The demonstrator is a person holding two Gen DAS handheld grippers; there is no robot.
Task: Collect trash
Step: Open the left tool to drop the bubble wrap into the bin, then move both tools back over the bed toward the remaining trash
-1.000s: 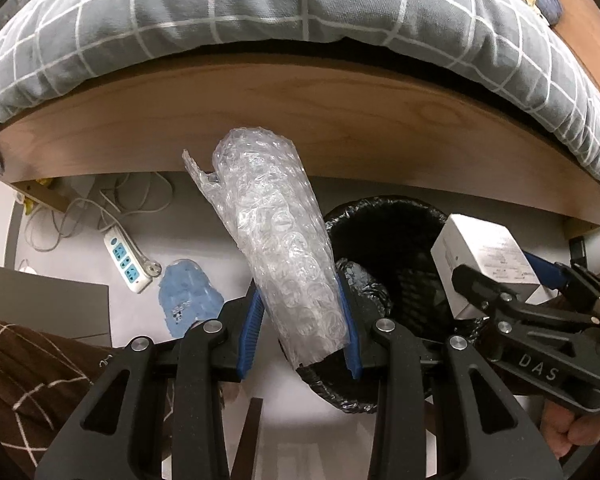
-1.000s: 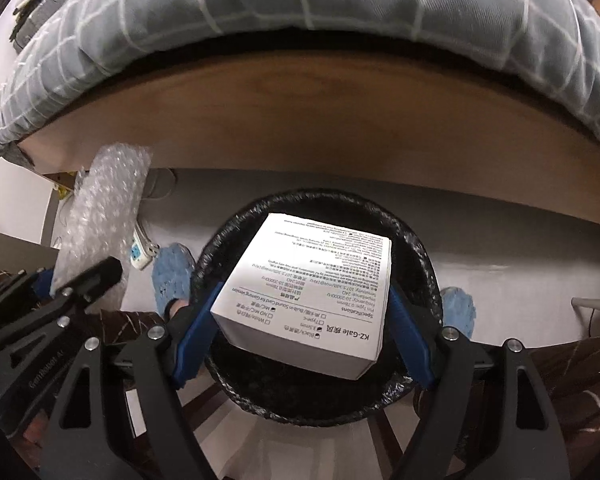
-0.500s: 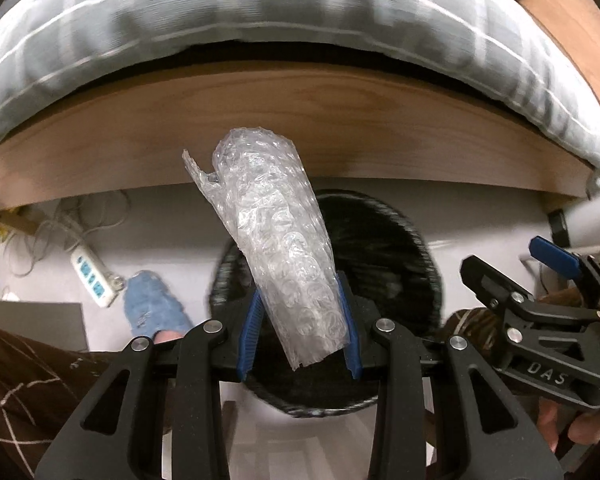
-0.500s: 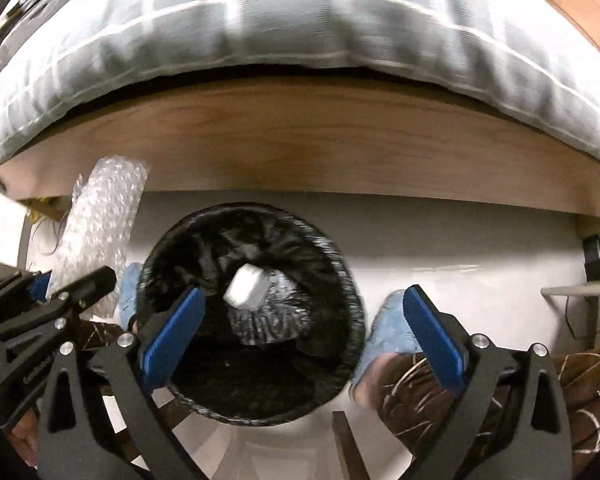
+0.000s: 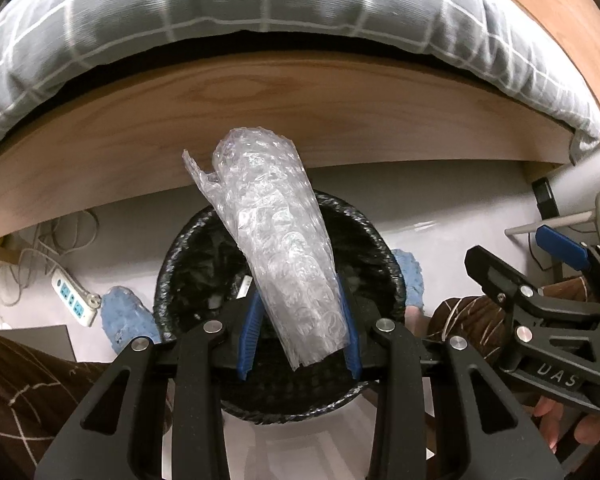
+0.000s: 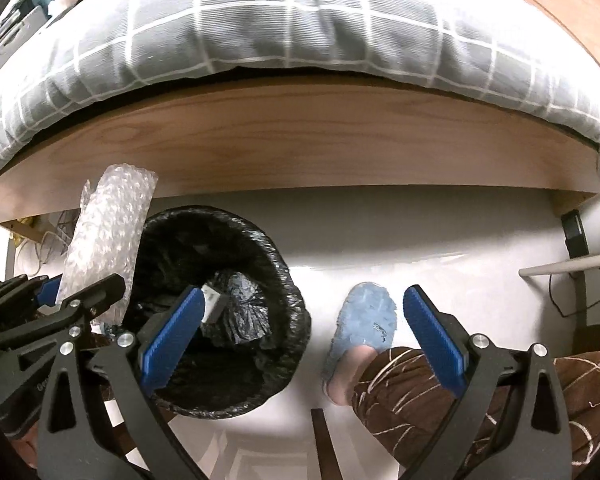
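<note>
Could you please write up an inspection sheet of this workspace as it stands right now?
Surface: pale floor, glossy, beside the bed.
Job's things: bubble wrap roll held above the black-lined trash bin; white box lying inside the bin.
Clutter: nothing seen loose on the floor.
Grippers: left gripper shut on the bubble wrap roll; right gripper open, holding nothing, to the right of the bin.
Cables: white power strip with tangled cords under the bed; black cable at far right.
Surroundings: wooden bed frame, grey checked duvet, the person's blue slippers.
</note>
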